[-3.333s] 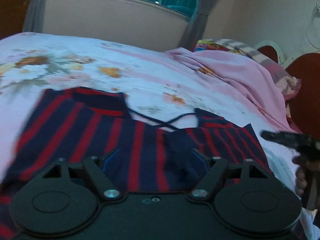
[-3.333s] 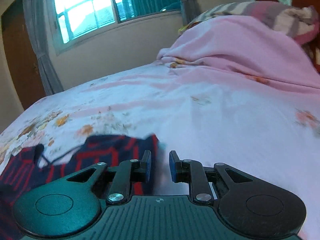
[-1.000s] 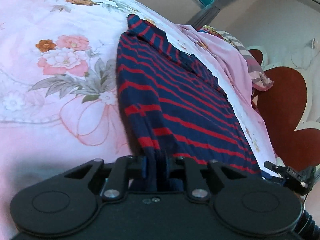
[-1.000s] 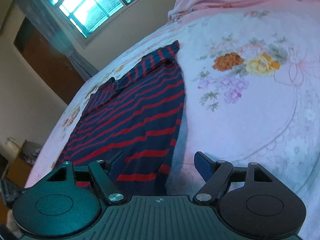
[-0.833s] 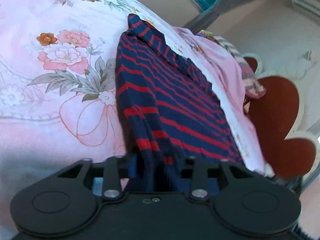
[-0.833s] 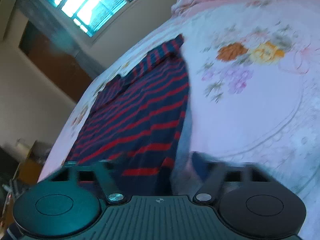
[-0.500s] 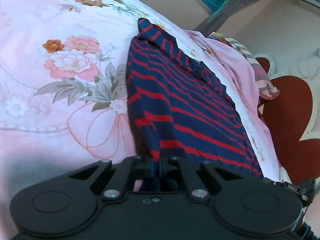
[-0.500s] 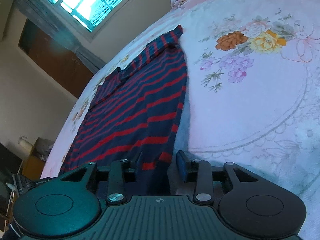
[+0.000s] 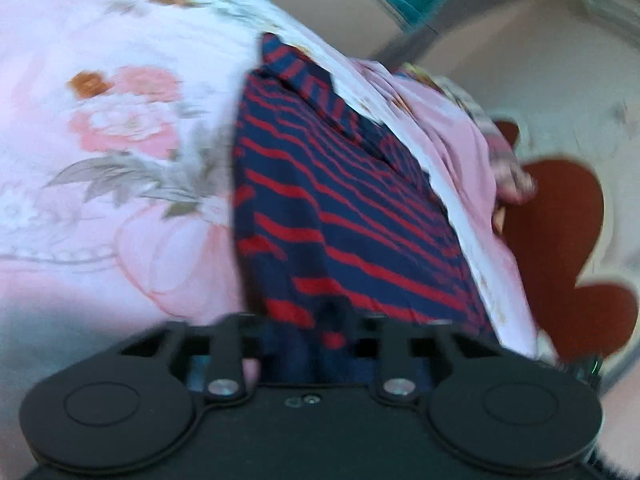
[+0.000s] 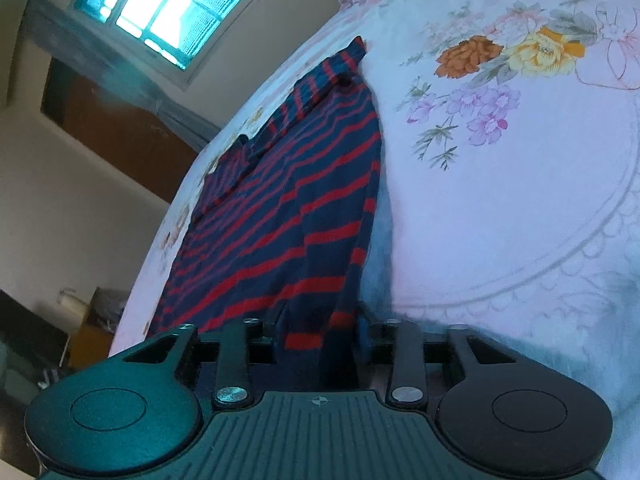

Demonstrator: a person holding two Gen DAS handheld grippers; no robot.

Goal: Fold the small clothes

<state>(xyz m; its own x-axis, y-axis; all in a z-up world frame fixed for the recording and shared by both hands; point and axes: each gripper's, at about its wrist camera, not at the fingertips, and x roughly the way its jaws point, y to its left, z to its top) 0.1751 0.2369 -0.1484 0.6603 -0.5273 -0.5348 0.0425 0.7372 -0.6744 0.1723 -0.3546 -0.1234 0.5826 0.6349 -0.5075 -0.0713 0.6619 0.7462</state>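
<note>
the left wrist view is motion-blurred, and the striped garment's [image 9: 340,208] near hem is hidden behind the left tool [image 9: 308,332].

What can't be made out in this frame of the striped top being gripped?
- Left wrist view: motion blur smears the striped top and floral bedsheet; whether the left gripper pinches cloth is unclear.
- Right wrist view: the right gripper body hides the hem, so the jaws' grip is uncertain.
- Both views: the top's near edge is cut off by the gripper housings.
- Left wrist view: the right gripper is nearly out of frame.
</note>
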